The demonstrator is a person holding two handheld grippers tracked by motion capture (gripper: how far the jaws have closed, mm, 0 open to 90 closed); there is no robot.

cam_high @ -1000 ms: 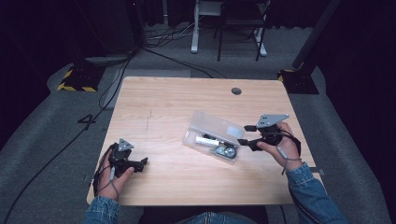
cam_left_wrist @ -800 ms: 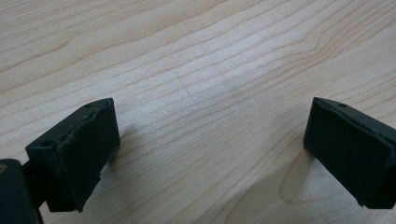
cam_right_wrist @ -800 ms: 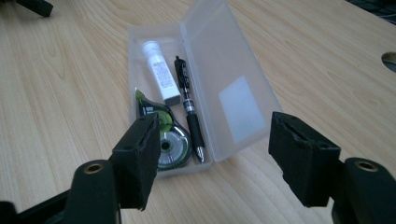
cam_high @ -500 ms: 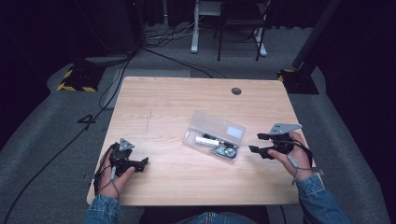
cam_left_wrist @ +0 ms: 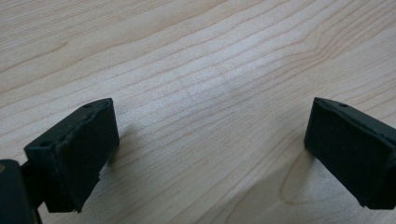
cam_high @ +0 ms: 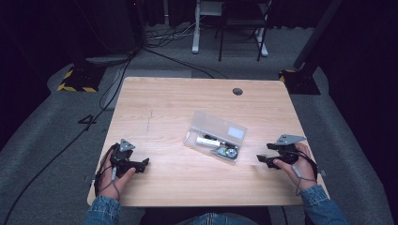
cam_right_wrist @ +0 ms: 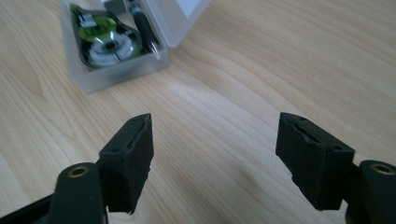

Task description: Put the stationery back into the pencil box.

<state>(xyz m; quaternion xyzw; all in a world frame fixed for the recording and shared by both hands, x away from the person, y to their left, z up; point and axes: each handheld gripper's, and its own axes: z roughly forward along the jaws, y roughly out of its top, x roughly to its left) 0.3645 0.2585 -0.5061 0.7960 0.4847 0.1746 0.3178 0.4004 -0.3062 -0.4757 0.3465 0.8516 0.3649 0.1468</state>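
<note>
Clear plastic case (cam_high: 216,136) lies diagonally, near-left to far-right; both tongs gape wide, empty, right's just opening.

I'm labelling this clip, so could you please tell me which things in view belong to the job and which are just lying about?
Job:
- clear plastic case, lid open
- green tape dispenser inside it
- black pen inside it
- right claw, open, nearest the case

Lying about:
- left claw, open over bare table
- floor cables
</note>
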